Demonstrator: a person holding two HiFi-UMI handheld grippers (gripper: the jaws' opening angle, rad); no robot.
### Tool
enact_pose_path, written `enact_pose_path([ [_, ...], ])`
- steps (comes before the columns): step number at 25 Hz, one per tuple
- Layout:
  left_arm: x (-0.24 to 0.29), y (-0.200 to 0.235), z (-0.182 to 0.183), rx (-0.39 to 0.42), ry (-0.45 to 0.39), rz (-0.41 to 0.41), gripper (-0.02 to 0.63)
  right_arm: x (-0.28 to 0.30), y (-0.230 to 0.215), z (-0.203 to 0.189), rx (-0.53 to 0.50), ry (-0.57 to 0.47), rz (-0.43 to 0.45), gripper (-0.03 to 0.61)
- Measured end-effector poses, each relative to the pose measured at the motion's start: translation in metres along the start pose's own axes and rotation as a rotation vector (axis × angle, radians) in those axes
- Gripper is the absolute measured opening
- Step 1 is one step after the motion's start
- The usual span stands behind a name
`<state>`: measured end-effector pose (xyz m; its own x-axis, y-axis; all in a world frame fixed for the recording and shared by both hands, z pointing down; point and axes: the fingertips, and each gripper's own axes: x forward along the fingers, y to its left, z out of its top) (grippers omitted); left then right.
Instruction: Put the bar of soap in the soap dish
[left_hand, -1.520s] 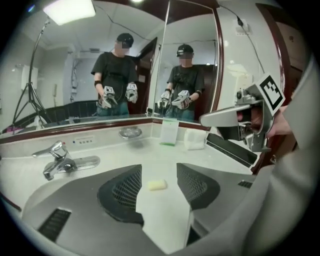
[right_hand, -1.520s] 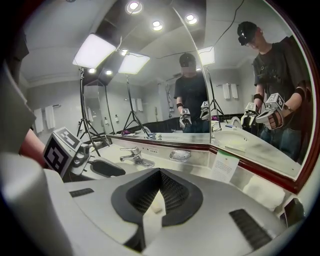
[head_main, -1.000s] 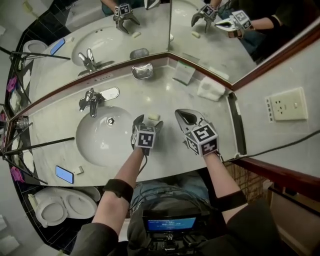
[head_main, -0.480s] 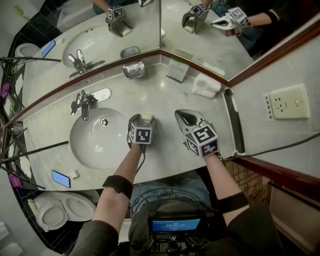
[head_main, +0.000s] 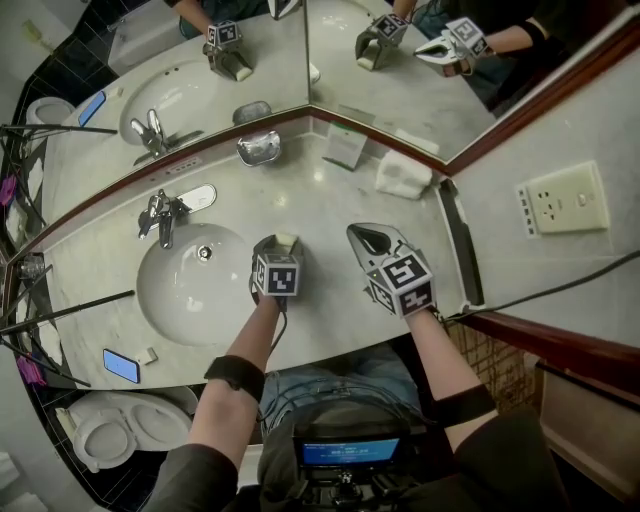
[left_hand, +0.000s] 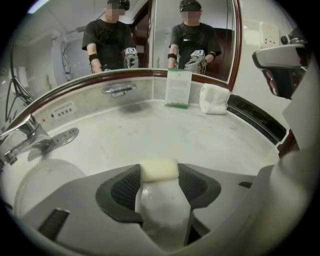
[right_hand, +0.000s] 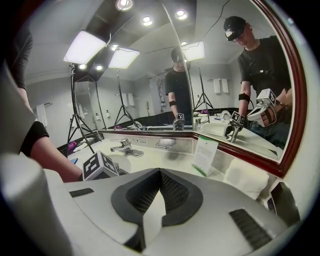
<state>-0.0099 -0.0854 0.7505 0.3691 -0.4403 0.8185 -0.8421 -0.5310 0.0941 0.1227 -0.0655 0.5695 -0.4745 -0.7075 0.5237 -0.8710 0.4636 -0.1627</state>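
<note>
Pale marble runs round the washstand, with the basin (head_main: 195, 280) and its chrome tap (head_main: 160, 212) at the far left; behind them, hard against the mirror, the metal soap dish (head_main: 258, 149) waits, empty as far as can be seen, and well apart from the work in hand; nearer the person, just past the basin's right rim, the left gripper (head_main: 282, 244) tilts steeply down over the bar of soap (left_hand: 159, 170); its jaws have just been closing and now stand partly drawn in, their ribbed pads pressed on the two short ends of the cream bar, a hold that suits so slick a thing, since the long flat faces would likely slide out; the bar appears to lie on the counter (head_main: 330, 205) yet, so the pick-up looks made but the lift and the carry back to the dish remain to do; to the right, the right gripper (head_main: 367, 238) hangs above bare counter with its jaws pressed together and nothing between them, seemingly parked clear so that the left has room; beyond it, toward the corner, a small standing card (head_main: 345, 146) and a folded white towel (head_main: 403, 175) sit out of the likely path to the dish.
</note>
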Motion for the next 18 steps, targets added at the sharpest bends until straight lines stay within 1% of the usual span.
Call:
enact_pose_path([
  [3,-0.009,0.003,0.011,0.017,-0.032,0.018,0.242,-0.001,0.0,-0.001,0.004,-0.001,0.002,0.018],
  [7,-0.032,0.001,0.04,0.028,-0.116,0.01,0.242,0.002,0.004,0.003,0.004,-0.007,0.013,0.018],
  [11,-0.074,-0.003,0.075,0.063,-0.24,-0.005,0.242,0.005,0.011,0.013,0.001,-0.014,0.037,0.018],
  [14,-0.115,-0.006,0.098,0.061,-0.355,-0.004,0.242,0.01,0.017,0.026,-0.016,-0.028,0.064,0.018],
  [16,-0.143,-0.008,0.105,0.053,-0.412,0.004,0.242,0.012,0.024,0.034,-0.027,-0.035,0.085,0.018],
  [18,-0.167,-0.008,0.107,0.049,-0.449,0.019,0.244,0.014,0.032,0.042,-0.036,-0.042,0.107,0.018],
])
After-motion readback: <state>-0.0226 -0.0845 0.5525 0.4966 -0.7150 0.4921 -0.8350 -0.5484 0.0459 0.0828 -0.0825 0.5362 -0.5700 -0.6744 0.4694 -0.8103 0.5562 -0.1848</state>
